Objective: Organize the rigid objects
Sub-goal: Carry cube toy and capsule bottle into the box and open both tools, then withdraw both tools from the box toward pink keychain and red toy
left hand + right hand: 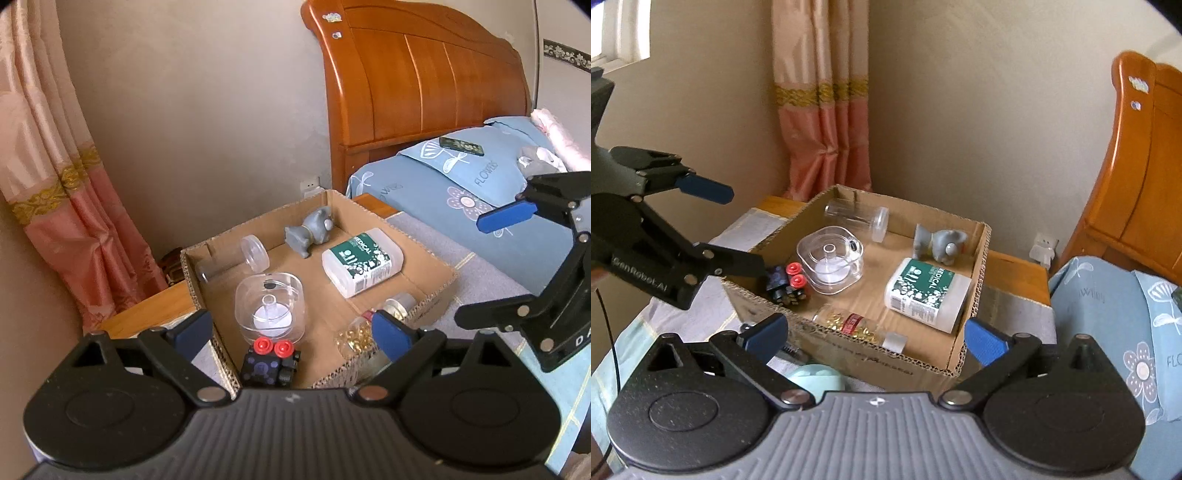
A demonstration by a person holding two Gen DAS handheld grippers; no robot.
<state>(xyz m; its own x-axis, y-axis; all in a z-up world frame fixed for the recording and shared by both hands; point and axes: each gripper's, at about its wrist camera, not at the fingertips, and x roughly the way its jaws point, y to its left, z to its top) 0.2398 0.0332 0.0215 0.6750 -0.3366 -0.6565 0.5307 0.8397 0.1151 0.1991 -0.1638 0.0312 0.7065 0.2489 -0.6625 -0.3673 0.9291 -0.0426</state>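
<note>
Cardboard box (975, 295) sits on the desk (1015, 266) beside the bed (461, 206). Inside: white medical container (929, 291) lying flat, clear square case (831, 258), clear tube (857, 218) on its side, grey elephant figure (940, 242), capsule bottle (857, 325) against the near wall, black toy with red knobs (786, 282). Left tool (291, 334) open above the toy, holding nothing. Right tool (875, 339) open, holding nothing.

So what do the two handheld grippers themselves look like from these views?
Both match: the left gripper and right gripper have a ribbed grey-black body, round black side discs, black linkage arms with silver pivots and blue-padded fingers. The left one carries white "GenRobot.AI" lettering; a thin black cable runs below it.
</note>
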